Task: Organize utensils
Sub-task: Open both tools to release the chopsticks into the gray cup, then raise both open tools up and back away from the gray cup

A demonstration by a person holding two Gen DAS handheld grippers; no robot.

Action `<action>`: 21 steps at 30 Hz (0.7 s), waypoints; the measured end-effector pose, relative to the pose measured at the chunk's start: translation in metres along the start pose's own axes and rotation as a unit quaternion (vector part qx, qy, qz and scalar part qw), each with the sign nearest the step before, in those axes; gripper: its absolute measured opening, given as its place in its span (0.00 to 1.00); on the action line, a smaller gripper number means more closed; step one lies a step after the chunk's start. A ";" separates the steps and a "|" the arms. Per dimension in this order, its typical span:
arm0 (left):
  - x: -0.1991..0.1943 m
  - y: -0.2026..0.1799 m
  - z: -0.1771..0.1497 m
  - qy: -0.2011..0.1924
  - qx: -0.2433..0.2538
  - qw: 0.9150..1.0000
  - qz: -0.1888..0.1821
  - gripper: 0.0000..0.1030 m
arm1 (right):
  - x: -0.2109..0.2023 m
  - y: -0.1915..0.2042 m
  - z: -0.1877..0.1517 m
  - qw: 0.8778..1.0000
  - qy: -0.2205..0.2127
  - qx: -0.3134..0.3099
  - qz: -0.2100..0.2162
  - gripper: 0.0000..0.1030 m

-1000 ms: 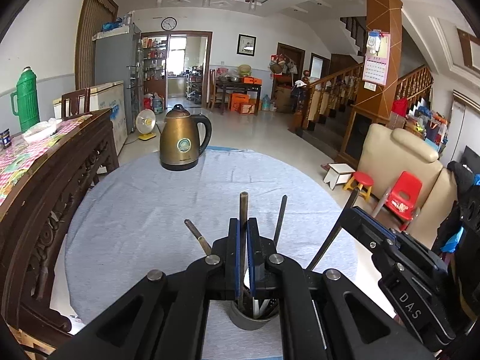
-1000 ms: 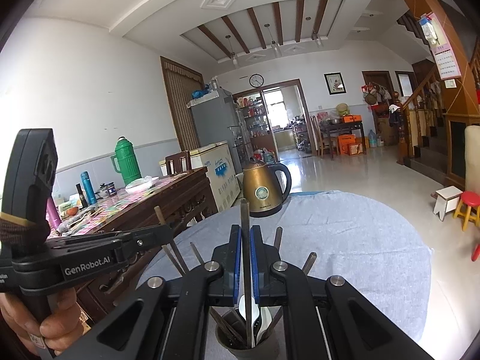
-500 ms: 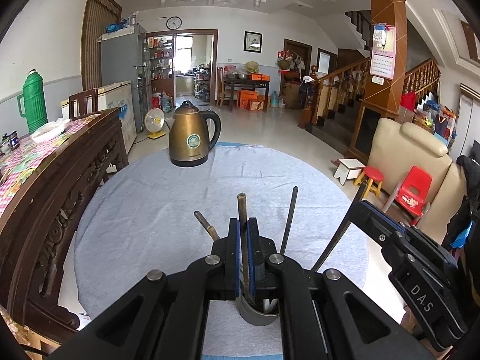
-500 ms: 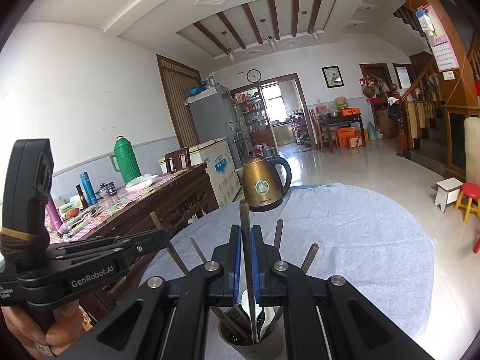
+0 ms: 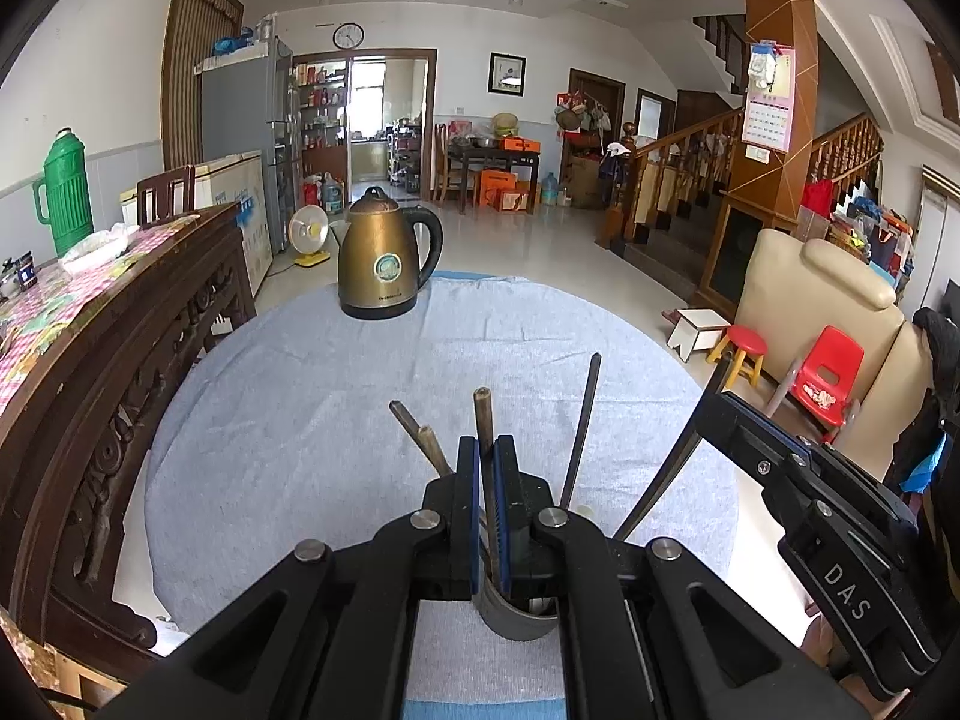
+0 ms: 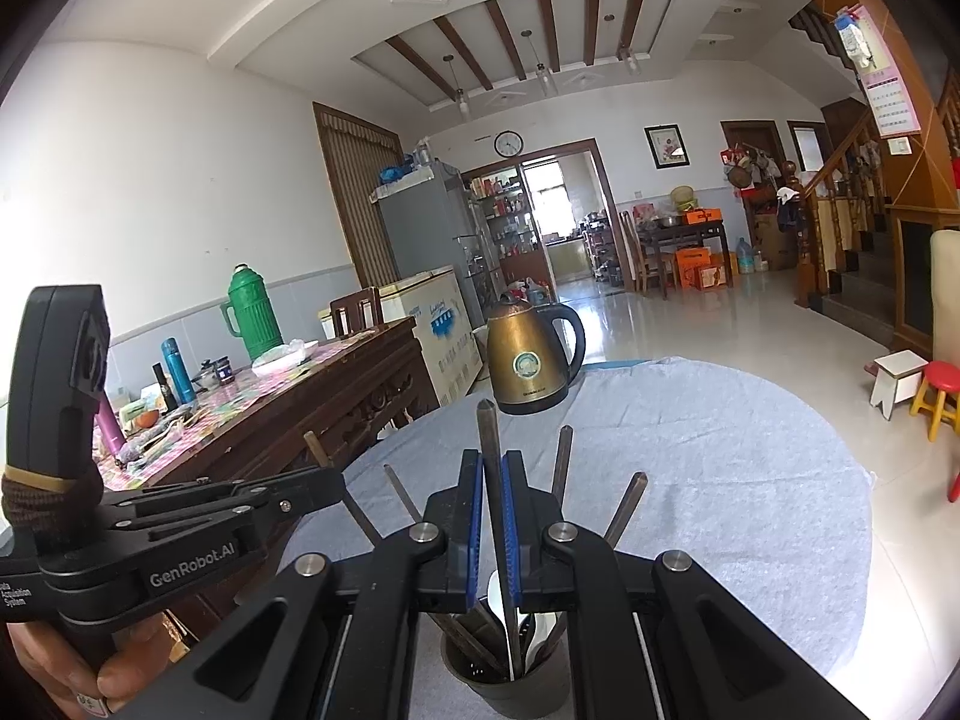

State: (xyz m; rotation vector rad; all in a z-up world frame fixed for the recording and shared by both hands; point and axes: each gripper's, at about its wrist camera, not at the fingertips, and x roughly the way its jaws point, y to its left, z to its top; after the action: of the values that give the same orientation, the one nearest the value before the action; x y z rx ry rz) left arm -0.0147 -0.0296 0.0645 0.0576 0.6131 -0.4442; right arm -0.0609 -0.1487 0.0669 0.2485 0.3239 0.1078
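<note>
A grey utensil cup stands on the blue-grey cloth at the near edge of the round table, and also shows in the right wrist view. Several dark chopsticks and white spoons stand in it. My left gripper is shut on a brown chopstick whose lower end is in the cup. My right gripper is shut on a dark chopstick that also reaches down into the cup. The two grippers are side by side over the cup, the right one to the right of the left.
A bronze electric kettle stands at the far side of the table cloth. A dark carved wooden sideboard with a green thermos runs along the left. A beige sofa and red child's chair are on the right.
Both grippers have risen a little and tilted; the cup and its chopsticks sit lower and farther out in both views. Each gripper still holds its chopstick.
</note>
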 end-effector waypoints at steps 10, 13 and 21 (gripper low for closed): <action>0.014 0.006 -0.006 0.036 -0.006 0.999 -0.014 0.13 | 0.012 -0.005 -0.007 0.999 0.033 0.023 0.000 0.17; 0.013 0.007 -0.008 0.035 -0.006 0.999 -0.016 0.43 | 0.008 -0.011 -0.007 0.999 0.025 0.043 -0.002 0.55; 0.007 0.011 -0.009 0.025 -0.007 1.000 0.008 0.60 | -0.014 -0.023 -0.003 0.998 -0.017 0.054 -0.020 0.58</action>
State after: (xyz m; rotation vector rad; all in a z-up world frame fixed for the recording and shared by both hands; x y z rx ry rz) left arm -0.0097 -0.0209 0.0527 0.0604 0.6642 -0.4237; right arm -0.0741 -0.1721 0.0621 0.3505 0.3013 0.0464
